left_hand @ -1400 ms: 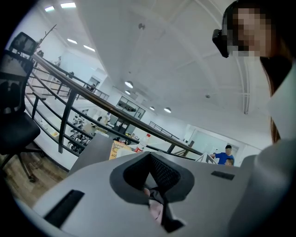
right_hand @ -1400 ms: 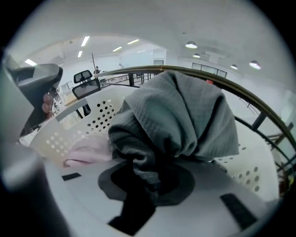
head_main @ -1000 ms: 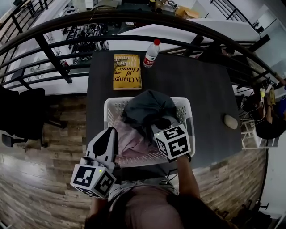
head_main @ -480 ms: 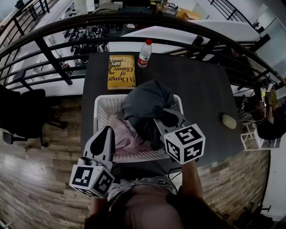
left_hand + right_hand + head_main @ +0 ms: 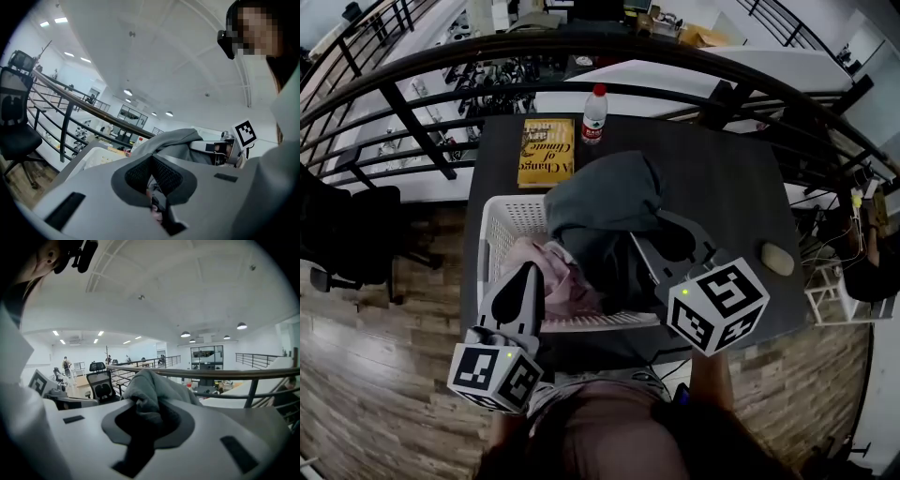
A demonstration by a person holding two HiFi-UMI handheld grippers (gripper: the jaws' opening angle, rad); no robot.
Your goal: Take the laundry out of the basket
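rising since a second ago, right tongs (image 5: 664,242) gripped the grey top (image 5: 605,202), nearly clear of the basket (image 5: 500,223) below; left tongs (image 5: 525,277) closed.

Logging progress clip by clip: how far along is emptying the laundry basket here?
Done: no laundry is out of the white basket yet. In hand: the right gripper has its jaws shut on the grey garment, lifted partly above the rim; the left gripper pinches the pink garment inside. Left: get both clear and set down.
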